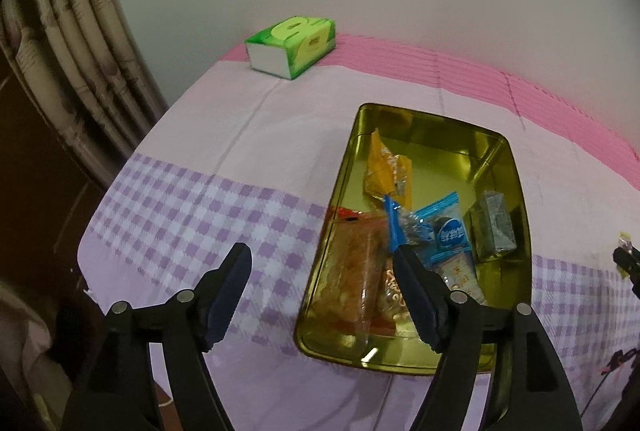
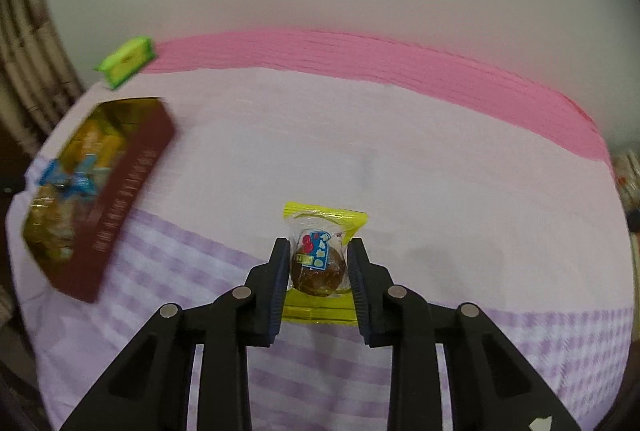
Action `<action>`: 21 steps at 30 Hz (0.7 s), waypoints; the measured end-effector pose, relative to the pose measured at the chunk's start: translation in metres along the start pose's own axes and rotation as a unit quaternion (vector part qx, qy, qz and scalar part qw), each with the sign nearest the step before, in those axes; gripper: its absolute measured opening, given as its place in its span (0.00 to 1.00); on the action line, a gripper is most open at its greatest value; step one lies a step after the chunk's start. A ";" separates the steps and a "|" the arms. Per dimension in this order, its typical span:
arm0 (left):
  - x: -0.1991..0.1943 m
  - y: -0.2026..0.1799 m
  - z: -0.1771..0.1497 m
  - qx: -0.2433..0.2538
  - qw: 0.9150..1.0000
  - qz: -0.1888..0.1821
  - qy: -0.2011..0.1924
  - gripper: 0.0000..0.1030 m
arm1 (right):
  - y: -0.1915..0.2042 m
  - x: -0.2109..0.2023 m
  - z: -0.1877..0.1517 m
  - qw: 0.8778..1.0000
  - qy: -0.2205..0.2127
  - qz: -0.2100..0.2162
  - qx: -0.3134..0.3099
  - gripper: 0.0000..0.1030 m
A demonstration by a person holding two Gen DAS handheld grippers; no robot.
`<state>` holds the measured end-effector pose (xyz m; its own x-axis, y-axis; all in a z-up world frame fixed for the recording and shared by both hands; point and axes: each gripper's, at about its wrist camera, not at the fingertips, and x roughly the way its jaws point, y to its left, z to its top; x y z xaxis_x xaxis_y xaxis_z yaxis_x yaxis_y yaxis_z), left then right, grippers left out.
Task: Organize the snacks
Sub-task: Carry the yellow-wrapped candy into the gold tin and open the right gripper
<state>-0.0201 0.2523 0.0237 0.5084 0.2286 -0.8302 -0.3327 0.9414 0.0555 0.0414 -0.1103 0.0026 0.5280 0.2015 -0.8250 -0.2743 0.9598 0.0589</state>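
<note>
Right gripper [image 2: 318,263] fingers clamped on a yellow-edged snack packet [image 2: 320,251], left gripper [image 1: 322,265] fingers spread empty beside the gold tin [image 1: 516,167] of snacks.

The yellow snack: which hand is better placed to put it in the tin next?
Right. The right gripper is shut on the yellow snack, and the tin lies to its left. The left gripper is open and empty.

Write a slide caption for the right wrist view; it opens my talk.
Right tongs shut on a yellow-wrapped snack.
</note>
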 end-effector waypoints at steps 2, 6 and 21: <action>0.000 0.005 -0.002 -0.009 1.000 0.003 0.001 0.72 | 0.023 -0.001 0.007 1.000 -0.003 0.018 -0.018 0.26; -0.001 0.014 -0.006 -0.028 1.000 0.002 0.006 0.72 | 0.068 0.004 0.018 0.997 -0.002 0.058 -0.050 0.26; -0.006 0.031 -0.024 -0.053 0.998 0.022 0.010 0.74 | 0.180 0.031 0.035 0.984 0.018 0.123 -0.130 0.26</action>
<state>-0.0525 0.2747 0.0167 0.4749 0.2632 -0.8398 -0.4365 0.8990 0.0350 0.0367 0.0757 0.0076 0.3933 0.4103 -0.8228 -0.5884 0.7999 0.1177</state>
